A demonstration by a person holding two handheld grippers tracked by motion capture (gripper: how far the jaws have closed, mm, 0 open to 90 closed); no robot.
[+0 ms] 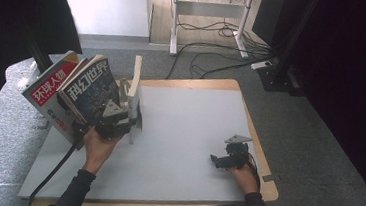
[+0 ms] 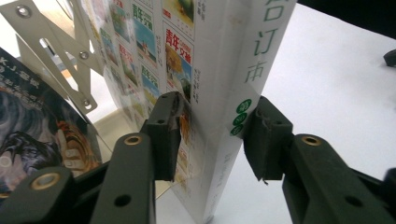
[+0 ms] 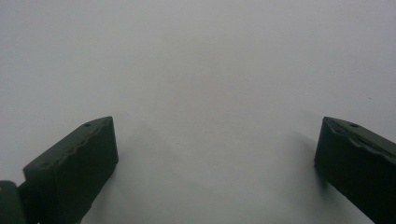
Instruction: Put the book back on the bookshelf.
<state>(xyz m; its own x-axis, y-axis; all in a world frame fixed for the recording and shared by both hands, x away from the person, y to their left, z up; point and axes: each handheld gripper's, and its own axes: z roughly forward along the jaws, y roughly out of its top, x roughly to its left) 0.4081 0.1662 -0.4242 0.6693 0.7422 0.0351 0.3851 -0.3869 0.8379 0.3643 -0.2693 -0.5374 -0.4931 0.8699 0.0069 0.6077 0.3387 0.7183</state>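
A white magazine (image 2: 219, 60) with small cover pictures and green spine print stands upright on edge; in the high view the same magazine (image 1: 137, 84) is the rightmost one. My left gripper (image 2: 212, 135) has one pad on its cover and the other against its spine, low down. In the high view the left gripper (image 1: 122, 117) sits at the magazine's foot, held by a hand. Two other magazines lean to its left: a sci-fi one (image 1: 92, 88) and a red-titled one (image 1: 51, 87). My right gripper (image 1: 217, 159) rests low over the white tabletop (image 1: 188, 122), jaws wide apart with nothing between them (image 3: 217, 154).
A wooden scissor-lattice book rack (image 2: 56, 51) stands behind the magazines at the table's far left. The wooden table rim (image 1: 253, 127) runs along the right. Cables and a desk frame (image 1: 204, 26) lie on the floor beyond.
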